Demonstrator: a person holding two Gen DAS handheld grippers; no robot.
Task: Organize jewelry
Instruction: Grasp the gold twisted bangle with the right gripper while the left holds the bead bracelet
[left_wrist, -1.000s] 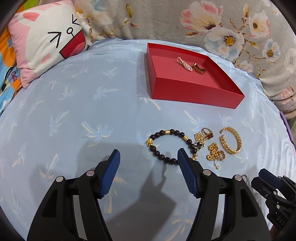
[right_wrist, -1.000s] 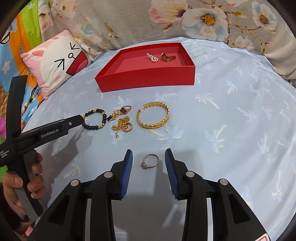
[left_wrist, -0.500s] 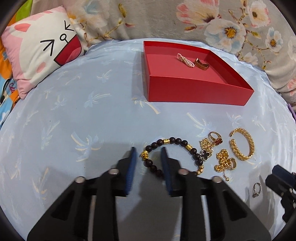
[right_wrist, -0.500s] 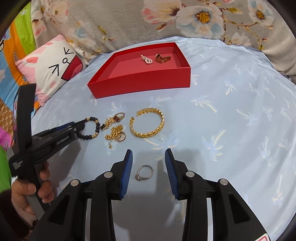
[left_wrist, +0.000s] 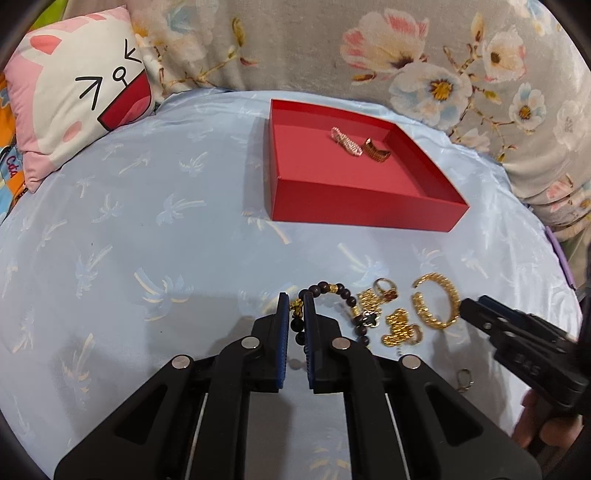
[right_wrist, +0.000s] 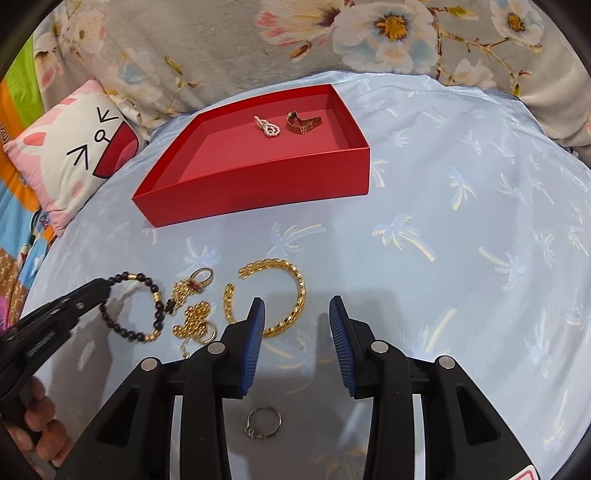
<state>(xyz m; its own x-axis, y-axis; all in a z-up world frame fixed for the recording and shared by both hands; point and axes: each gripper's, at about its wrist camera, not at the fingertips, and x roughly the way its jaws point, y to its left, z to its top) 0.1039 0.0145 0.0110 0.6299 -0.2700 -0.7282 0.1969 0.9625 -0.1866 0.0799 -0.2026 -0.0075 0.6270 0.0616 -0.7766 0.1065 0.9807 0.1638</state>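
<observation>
Left gripper (left_wrist: 296, 308): jaws nearly together, pinching the near-left arc of the dark beaded bracelet (left_wrist: 332, 291) at its gold charm. The loop runs forward and right from the jaws and lies flat on the blue palm-print cloth (left_wrist: 147, 221).

Right gripper (right_wrist: 296, 321): jaws spread, holding nothing. Its left pad reaches the gold chain bangle (right_wrist: 280, 295), whose open gap faces left. The silver ring (right_wrist: 263, 422) lies beneath this gripper, behind the fingertips.

Between bracelet and bangle: gold clover pendant cluster (left_wrist: 399, 325) and gold ring with red stone (left_wrist: 384, 290), touching the bracelet's right side.

Red tray (left_wrist: 362, 214): straight ahead of the left jaws, well apart, already holding a pearl piece (left_wrist: 345, 142) and a bronze ring (left_wrist: 375, 151).

Judgement: the left gripper is nearer; lifting the bracelet may drag the pendant cluster.
</observation>
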